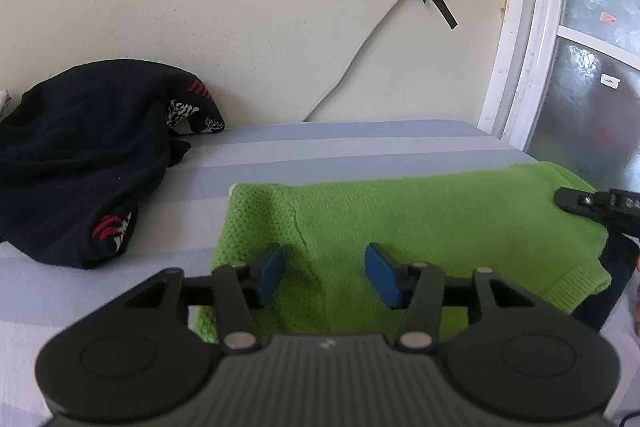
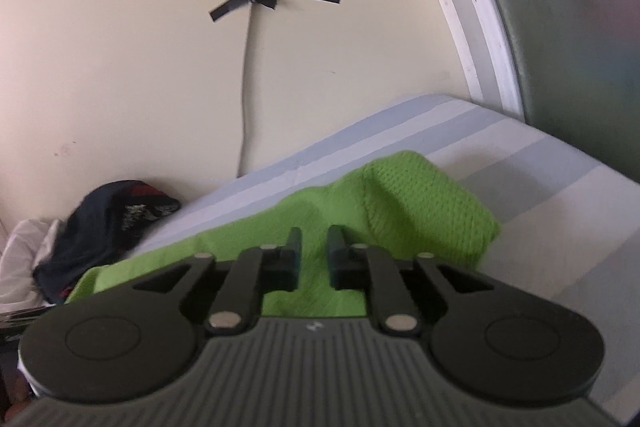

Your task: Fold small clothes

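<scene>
Both claws hover low over a green knit sweater on the striped bed.

Left claw [image 1: 324,273] stands spread above the sweater [image 1: 400,219], pinching nothing; right claw [image 2: 314,257] has its blue pads only narrowly apart, with green knit showing in the gap, gripping nothing I can see. The sweater lies flat and looks partly folded, so squaring or another fold probably remains. Farther off, a black garment [image 1: 80,163] sits unfolded by the wall. Only the right view shows white cloth [image 2: 20,259] beyond it; only the left shows the other claw's tip.

The sweater [image 1: 400,223] lies on the bed [image 1: 320,147], with the heaped garment [image 1: 80,155] to its left by the wall [image 1: 240,27].
</scene>
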